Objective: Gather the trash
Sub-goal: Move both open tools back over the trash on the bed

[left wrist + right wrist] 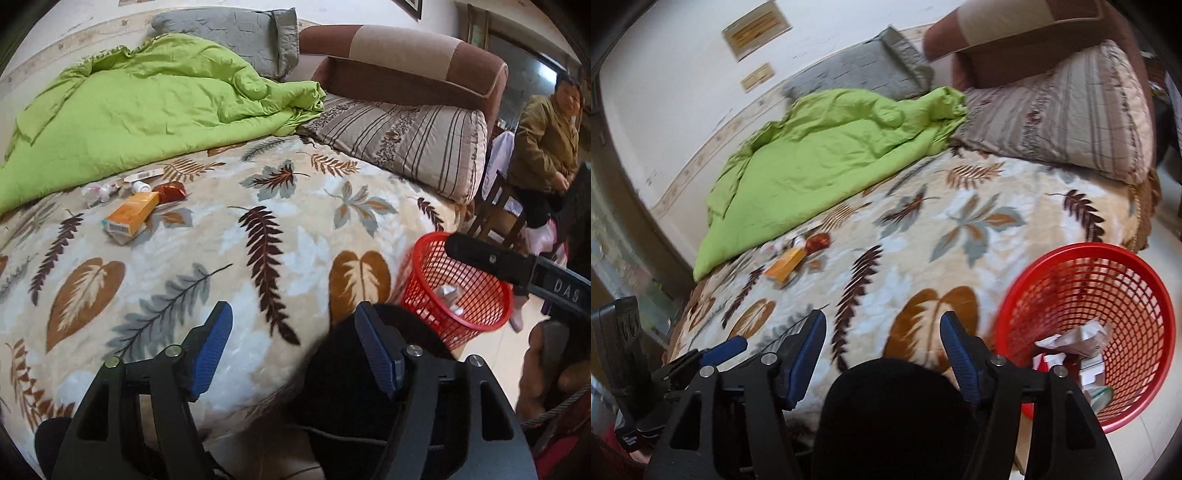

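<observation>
A small pile of trash lies on the leaf-patterned blanket (295,236) by the green quilt: an orange box (131,218), a red wrapper (170,191), a white bottle (142,186) and crumpled white wrap (95,192). The right wrist view shows the same pile (792,258), blurred. A red mesh basket (428,280) stands at the bed's right edge with crumpled paper (1075,341) inside. My left gripper (293,350) hovers open and empty over the near blanket. My right gripper (882,354) is also open and empty, just left of the basket (1082,248).
A green quilt (147,107), a grey pillow (236,33), a striped pillow (406,136) and a brown bolster (406,55) fill the far side of the bed. A person (546,147) sits on a chair to the right. A dark rounded shape (886,406) lies under both grippers.
</observation>
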